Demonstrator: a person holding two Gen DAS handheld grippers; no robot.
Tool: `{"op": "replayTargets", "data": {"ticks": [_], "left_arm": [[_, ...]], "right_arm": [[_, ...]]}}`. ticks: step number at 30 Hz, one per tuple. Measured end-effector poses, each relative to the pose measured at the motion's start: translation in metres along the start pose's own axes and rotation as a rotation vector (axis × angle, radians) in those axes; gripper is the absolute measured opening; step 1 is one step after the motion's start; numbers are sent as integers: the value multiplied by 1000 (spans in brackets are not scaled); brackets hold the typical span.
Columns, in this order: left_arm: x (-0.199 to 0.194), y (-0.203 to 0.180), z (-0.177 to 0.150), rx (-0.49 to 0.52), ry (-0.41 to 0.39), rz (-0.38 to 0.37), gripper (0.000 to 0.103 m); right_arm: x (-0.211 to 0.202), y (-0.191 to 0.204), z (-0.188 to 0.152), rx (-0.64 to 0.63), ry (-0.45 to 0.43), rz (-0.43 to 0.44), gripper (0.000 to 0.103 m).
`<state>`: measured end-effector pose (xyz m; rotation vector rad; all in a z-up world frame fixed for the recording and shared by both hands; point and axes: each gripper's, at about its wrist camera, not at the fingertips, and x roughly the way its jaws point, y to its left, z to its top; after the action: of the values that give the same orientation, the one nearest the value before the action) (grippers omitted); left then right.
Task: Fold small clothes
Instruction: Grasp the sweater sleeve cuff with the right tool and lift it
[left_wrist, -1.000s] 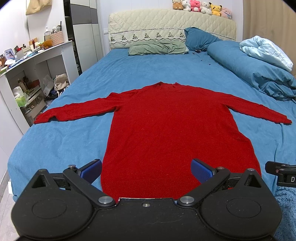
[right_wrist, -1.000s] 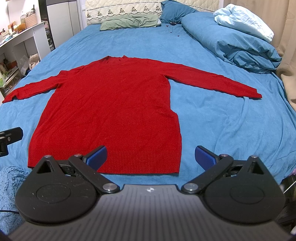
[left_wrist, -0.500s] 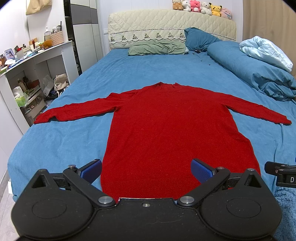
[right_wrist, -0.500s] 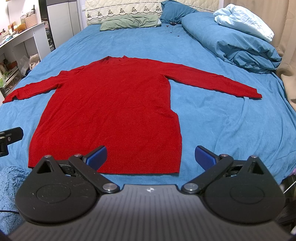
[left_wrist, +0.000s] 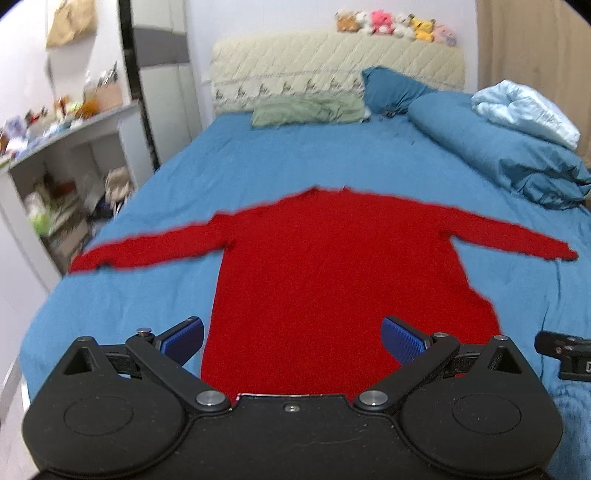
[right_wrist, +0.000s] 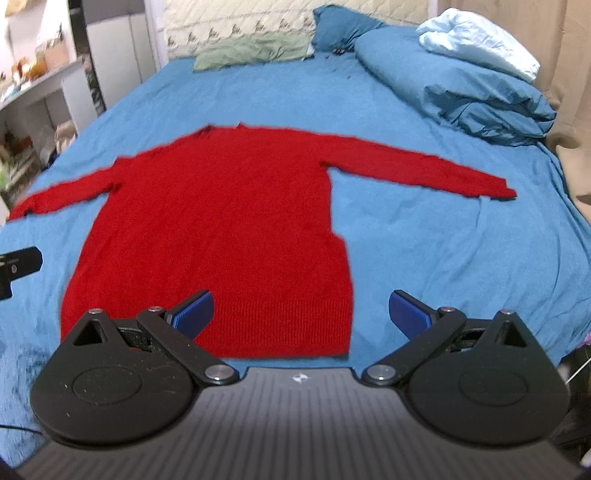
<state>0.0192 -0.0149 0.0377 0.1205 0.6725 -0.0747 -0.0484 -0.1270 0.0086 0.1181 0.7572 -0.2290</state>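
Note:
A red long-sleeved sweater (left_wrist: 332, 266) lies flat on the blue bed, both sleeves spread out, hem toward me. It also shows in the right wrist view (right_wrist: 229, 221). My left gripper (left_wrist: 291, 338) is open and empty, held above the hem's left part. My right gripper (right_wrist: 301, 314) is open and empty, above the hem's right corner. The right gripper's tip (left_wrist: 561, 347) shows at the right edge of the left wrist view. The left gripper's tip (right_wrist: 18, 262) shows at the left edge of the right wrist view.
The blue bed sheet (left_wrist: 277, 158) carries a green pillow (left_wrist: 306, 110), a blue pillow (left_wrist: 391, 88) and a rolled blue duvet (left_wrist: 509, 147) at the right. A white shelf unit (left_wrist: 62, 155) with clutter stands left of the bed.
Both views are now blurred and the sweater sits slightly lower and closer, so both grippers have begun moving. Both stay open.

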Motion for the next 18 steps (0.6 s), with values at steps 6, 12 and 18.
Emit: {"op": "replayTargets", "data": {"ticks": [6,12,18], "left_arm": [[29,-44,78,68,-109,-122,103],[134,-112,140,150,-65,-213,103],[258,-161,166,130,68,-252,103]], "right_arm": [[16,-60,51,100,-71,-64,103],[85,-144,91,239,-135,-162,103],[175,-230,102,414,-163,-177,103]]}}
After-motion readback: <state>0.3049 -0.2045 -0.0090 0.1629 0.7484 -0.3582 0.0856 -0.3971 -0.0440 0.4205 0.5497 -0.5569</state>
